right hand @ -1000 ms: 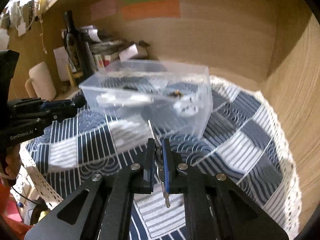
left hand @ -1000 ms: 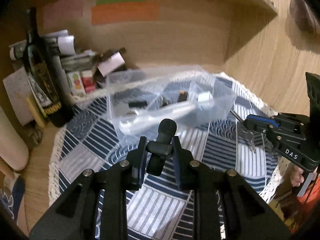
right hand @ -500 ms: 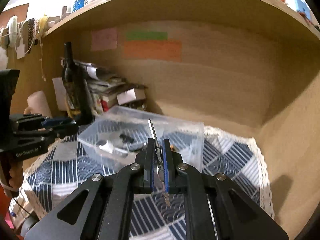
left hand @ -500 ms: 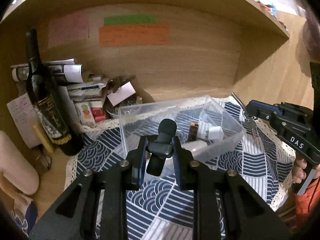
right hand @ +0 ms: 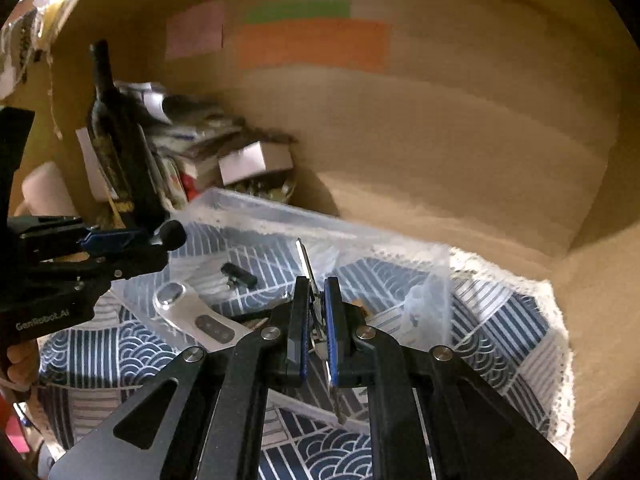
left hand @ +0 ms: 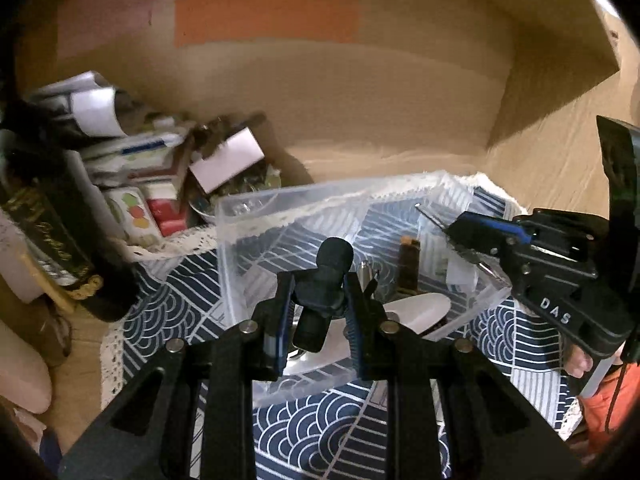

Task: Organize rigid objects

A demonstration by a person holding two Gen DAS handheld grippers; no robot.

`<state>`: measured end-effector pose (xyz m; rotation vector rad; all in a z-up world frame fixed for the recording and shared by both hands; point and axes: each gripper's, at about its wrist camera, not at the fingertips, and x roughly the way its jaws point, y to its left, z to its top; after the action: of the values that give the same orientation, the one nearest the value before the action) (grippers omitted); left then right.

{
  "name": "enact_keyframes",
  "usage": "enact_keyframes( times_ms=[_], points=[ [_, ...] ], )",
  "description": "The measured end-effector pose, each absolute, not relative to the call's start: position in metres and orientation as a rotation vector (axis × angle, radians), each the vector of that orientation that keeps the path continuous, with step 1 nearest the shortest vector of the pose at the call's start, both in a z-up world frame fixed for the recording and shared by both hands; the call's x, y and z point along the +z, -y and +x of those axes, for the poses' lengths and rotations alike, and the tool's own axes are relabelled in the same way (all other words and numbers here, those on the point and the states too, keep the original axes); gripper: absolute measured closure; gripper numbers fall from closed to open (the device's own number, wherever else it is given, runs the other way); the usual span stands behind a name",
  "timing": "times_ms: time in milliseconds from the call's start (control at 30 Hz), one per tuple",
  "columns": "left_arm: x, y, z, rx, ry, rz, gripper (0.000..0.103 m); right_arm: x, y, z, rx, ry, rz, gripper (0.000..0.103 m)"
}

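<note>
A clear plastic bin (left hand: 240, 216) (right hand: 436, 280) stands on the blue patterned cloth and holds a white remote-like device (right hand: 200, 320), a small black part (right hand: 239, 273) and other small items. My left gripper (left hand: 320, 276) is shut on a black ball-headed clip-on microphone (left hand: 328, 280), held over the bin's near left part; it also shows in the right wrist view (right hand: 160, 236). My right gripper (right hand: 316, 296) is shut on a bunch of keys (right hand: 306, 264) over the bin's right side; it also shows in the left wrist view (left hand: 460, 228).
A dark wine bottle (left hand: 52, 232) (right hand: 116, 140) stands at the left by a pile of boxes and papers (left hand: 160, 168). Wooden walls close the back and right. The cloth (left hand: 320, 432) has a white lace edge.
Both grippers have moved forward and down over the bin, still holding their objects. The bin now lies right beneath the fingertips.
</note>
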<state>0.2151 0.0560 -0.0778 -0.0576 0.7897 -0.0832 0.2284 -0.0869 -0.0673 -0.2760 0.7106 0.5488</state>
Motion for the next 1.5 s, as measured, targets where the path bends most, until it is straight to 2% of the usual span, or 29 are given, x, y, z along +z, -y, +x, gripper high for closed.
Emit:
enact_keyframes(
  times_ms=[467, 567, 633, 733, 867, 933, 1133, 1233, 1333, 1433, 1500],
  points=[
    [-0.108, -0.045, 0.241, -0.103, -0.86, -0.016, 0.078, -0.1, 0.075, 0.25, 0.565, -0.842, -0.303, 0.095],
    [-0.106, -0.046, 0.238, -0.1, -0.861, -0.028, 0.071, -0.097, 0.077, 0.249, 0.55, -0.848, -0.299, 0.088],
    [-0.102, -0.047, 0.233, -0.094, -0.848, -0.031, 0.07, -0.095, 0.077, 0.246, 0.553, -0.844, -0.293, 0.074],
    [-0.091, -0.047, 0.223, -0.082, -0.817, -0.029, 0.068, -0.086, 0.079, 0.235, 0.55, -0.812, -0.299, 0.071],
    [-0.07, -0.047, 0.2, -0.065, -0.746, -0.032, 0.056, -0.064, 0.085, 0.215, 0.555, -0.749, -0.29, 0.068],
    [-0.058, -0.045, 0.183, -0.05, -0.697, -0.018, 0.049, -0.054, 0.089, 0.205, 0.558, -0.718, -0.279, 0.061],
    [-0.026, -0.037, 0.134, -0.023, -0.564, -0.003, 0.034, -0.018, 0.104, 0.161, 0.555, -0.587, -0.239, 0.051],
    [-0.015, -0.034, 0.113, -0.022, -0.521, -0.018, 0.014, -0.003, 0.114, 0.137, 0.555, -0.524, -0.212, 0.044],
    [-0.005, -0.028, 0.09, -0.002, -0.465, -0.015, 0.006, 0.008, 0.121, 0.115, 0.55, -0.467, -0.192, 0.035],
    [0.002, -0.023, 0.07, 0.014, -0.417, -0.015, 0.005, 0.019, 0.128, 0.091, 0.538, -0.406, -0.176, 0.021],
    [0.007, -0.022, 0.059, 0.019, -0.393, -0.025, 0.004, 0.022, 0.13, 0.081, 0.529, -0.374, -0.173, 0.018]
  ],
)
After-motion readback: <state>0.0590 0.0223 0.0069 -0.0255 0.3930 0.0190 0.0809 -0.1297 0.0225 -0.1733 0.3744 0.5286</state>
